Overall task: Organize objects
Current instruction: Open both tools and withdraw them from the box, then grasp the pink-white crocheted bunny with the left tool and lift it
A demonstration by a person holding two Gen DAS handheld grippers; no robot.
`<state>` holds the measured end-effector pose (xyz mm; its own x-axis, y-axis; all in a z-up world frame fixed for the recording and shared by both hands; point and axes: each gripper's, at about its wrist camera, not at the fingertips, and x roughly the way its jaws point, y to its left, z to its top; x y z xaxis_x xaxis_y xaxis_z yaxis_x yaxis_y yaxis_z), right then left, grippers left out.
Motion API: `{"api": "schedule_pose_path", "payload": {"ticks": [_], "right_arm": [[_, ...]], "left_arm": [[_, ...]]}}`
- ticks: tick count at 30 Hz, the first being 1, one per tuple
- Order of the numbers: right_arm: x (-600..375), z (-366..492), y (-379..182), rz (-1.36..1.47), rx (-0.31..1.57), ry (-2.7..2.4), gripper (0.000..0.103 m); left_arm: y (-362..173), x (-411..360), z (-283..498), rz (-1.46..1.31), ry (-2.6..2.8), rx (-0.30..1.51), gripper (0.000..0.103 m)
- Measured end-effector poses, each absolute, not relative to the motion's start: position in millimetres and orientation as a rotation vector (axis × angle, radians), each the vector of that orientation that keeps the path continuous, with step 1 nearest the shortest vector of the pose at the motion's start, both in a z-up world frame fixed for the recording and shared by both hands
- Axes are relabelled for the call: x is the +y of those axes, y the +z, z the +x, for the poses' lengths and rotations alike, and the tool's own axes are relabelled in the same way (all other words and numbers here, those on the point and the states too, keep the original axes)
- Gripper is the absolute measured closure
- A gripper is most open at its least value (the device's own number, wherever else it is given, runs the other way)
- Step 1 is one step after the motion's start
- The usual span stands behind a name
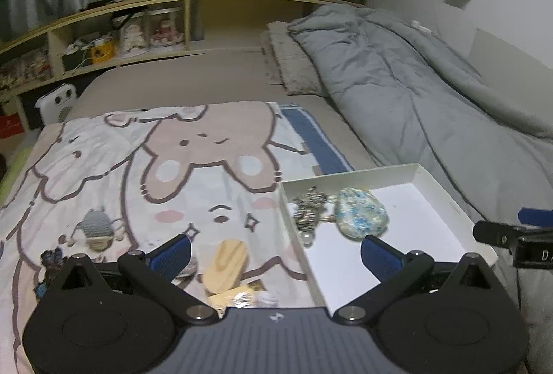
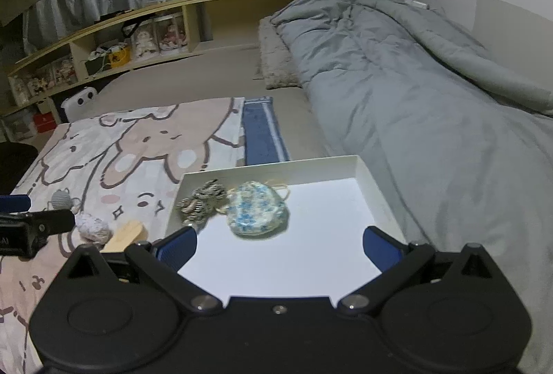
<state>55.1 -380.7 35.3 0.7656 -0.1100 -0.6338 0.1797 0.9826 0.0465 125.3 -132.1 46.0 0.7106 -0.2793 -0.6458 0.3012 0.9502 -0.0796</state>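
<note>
We see the white tray (image 2: 366, 173) on the bed, holding a blue-speckled pouch (image 2: 257, 213) lying flat and a striped braided piece (image 2: 200, 199) touching it at 9 o'clock. On the cartoon blanket (image 1: 138, 166) at the tray's 8 o'clock: wooden piece (image 1: 224, 265), grey knitted toy (image 1: 96, 225).

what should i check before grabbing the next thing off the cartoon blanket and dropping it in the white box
1. Left claw open and empty: ok, jaws wide apart, nothing between them.
2. Right claw open and empty: ok, it hangs over the shallow white cardboard box.
3. Room left in the box: ok, only the blue-speckled fabric pouch and the striped braided cord bundle lie at its far left.
4. Next item in reach: ok, the pale oval wooden piece lies just ahead of the left claw.
5. Items under the left claw: cannot tell, partly hidden.
</note>
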Motion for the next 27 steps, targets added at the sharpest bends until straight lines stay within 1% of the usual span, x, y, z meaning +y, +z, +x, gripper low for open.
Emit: {"api": "schedule_pose_path", "payload": {"ticks": [4,13,22,27], "right_arm": [[-363.6,63.3,32.4,0.107,0.674,-0.126,0.000],[-322.2,81.2,27.4,0.113,0.654,-0.052,0.000],[-286.9,91.2,26.7,0.126,0.625,0.052,0.000],[-271.1,104.5,21.8,0.110,0.647,0.032,0.000]], "left_arm": [[46.5,-107.2,127.8,-0.002,-0.274,0.700,0.000],[44.9,-63.8,130.0,0.034,-0.196,0.684,0.000],[25.6,-33.6,128.0,0.061,-0.263,0.681,0.000],[10.5,-30.5,128.0,0.120,-0.363,0.668,0.001]]}}
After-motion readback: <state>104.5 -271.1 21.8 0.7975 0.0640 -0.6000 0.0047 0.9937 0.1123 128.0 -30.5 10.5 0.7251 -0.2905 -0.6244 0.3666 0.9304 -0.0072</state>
